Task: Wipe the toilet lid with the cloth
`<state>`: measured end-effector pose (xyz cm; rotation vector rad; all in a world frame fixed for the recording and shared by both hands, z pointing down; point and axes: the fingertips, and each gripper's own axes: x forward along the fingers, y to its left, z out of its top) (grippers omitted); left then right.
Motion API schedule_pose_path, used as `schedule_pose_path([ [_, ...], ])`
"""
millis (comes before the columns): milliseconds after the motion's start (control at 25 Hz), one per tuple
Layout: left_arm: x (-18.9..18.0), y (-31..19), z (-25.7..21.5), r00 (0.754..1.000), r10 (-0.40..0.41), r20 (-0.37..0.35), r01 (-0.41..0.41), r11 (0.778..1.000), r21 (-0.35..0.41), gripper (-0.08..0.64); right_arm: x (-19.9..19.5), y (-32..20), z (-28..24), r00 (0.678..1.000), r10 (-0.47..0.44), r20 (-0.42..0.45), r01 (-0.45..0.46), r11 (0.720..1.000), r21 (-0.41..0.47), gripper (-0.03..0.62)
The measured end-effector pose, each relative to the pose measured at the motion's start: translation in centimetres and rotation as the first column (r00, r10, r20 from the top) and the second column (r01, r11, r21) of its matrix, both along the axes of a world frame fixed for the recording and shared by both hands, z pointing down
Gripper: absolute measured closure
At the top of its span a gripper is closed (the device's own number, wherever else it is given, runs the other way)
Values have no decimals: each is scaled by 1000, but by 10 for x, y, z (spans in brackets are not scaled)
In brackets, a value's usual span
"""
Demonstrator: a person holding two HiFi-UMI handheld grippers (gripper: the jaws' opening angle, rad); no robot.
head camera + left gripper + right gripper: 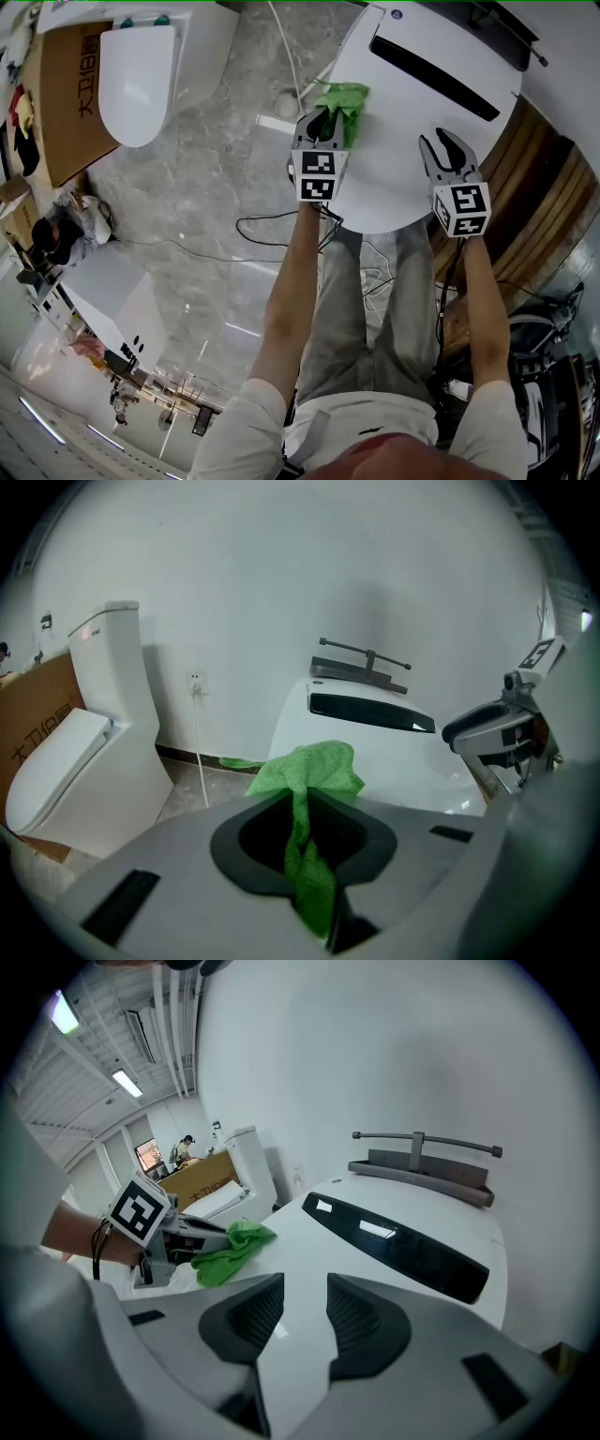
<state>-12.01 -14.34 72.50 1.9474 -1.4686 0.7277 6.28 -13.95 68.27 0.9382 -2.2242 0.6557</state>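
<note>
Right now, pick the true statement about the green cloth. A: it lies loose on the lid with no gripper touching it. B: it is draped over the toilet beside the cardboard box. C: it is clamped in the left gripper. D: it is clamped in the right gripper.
C: the green cloth runs down between the shut jaws of the left gripper, while the right gripper stands open and empty over the toilet lid.

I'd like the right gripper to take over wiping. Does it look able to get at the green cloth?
Probably yes: the right gripper is open and empty, with only bare toilet lid between it and the cloth. But the left gripper is shut on it.
</note>
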Motion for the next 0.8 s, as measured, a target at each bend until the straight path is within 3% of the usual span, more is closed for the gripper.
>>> schedule_pose_path([
  [800,39,35,1,1000,20,0,-20,1000,-20,497,30,40,5,999,32,5,-32,999,-28,456],
])
